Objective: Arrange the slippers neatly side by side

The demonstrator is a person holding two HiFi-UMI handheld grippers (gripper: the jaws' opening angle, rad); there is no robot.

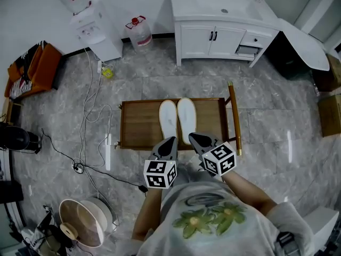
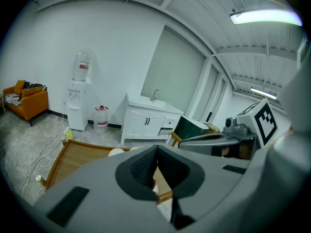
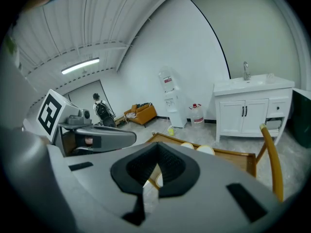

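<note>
Two white slippers, the left one (image 1: 168,119) and the right one (image 1: 186,118), lie side by side with toes pointing away on a low wooden table (image 1: 138,124). Their toes also show as pale ovals (image 3: 197,148) in the right gripper view, and one (image 2: 116,152) in the left gripper view. My left gripper (image 1: 169,143) hovers at the table's near edge just short of the heels; its jaws are shut and empty (image 2: 156,150). My right gripper (image 1: 198,138) hangs beside it, jaws shut with nothing between them (image 3: 156,165). Neither gripper touches a slipper.
A raised wooden rail (image 1: 234,119) runs along the table's right side. A white sink cabinet (image 1: 224,28) stands behind, with a water dispenser (image 1: 88,20) and a bottle (image 1: 139,32) at the back left. Cables (image 1: 88,116) trail on the marble floor, and a fan (image 1: 85,223) sits at the near left.
</note>
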